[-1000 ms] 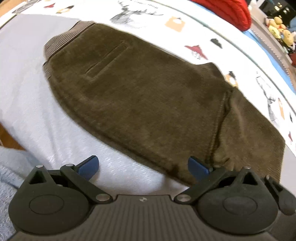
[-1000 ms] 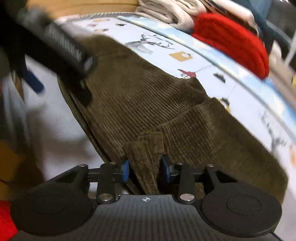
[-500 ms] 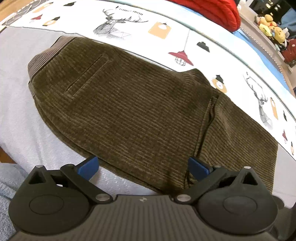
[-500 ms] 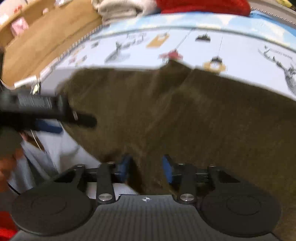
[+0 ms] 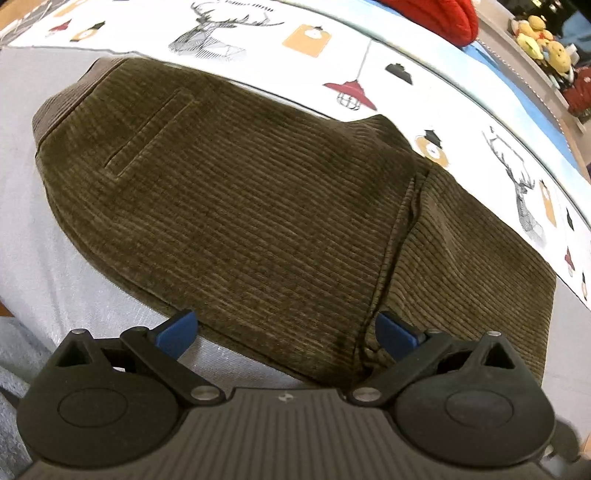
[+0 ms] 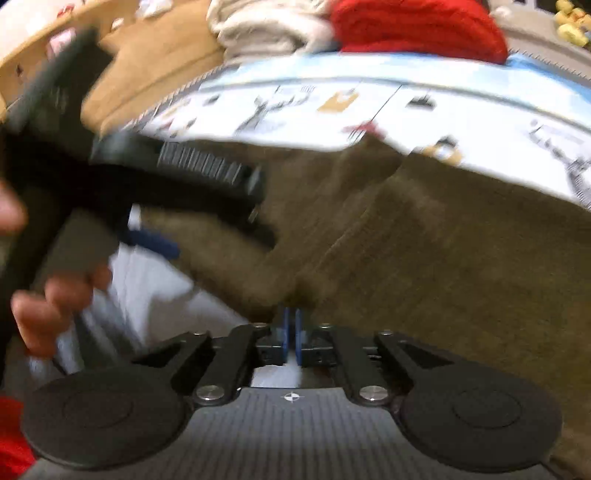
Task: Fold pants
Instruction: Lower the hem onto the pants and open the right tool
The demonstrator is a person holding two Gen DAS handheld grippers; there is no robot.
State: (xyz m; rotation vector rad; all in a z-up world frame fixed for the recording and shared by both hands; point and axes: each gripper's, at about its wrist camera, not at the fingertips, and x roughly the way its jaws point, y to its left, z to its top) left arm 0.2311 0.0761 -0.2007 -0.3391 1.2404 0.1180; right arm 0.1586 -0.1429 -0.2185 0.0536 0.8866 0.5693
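Pants (image 5: 236,206) of olive-brown corduroy lie flat on a pale grey cloth (image 5: 55,273), already doubled over on themselves, with a ribbed waistband (image 5: 66,99) at the far left end and a slit pocket (image 5: 147,133) just inside it. Fine ridges run across the cloth, and a thick seam (image 5: 399,236) marks where one layer ends over the layer beneath. Judging by its soft drape and plush pile, the fabric will be light, limp and not slippery, so it should be taken at a seam or hem edge where the layers bunch thickly. The left gripper (image 5: 284,332) hovers at the near edge of the pants, its blue-padded jaws spread wide and holding nothing. The right gripper (image 6: 291,332) sits at the same near edge by the end of that seam; its jaws are almost pressed together and just beginning to part, with no cloth visibly pinched between them, though the view is blurred. Beyond the pants lies a white sheet (image 5: 332,44) printed with deer and lamps, then a red knitted item (image 6: 417,26).
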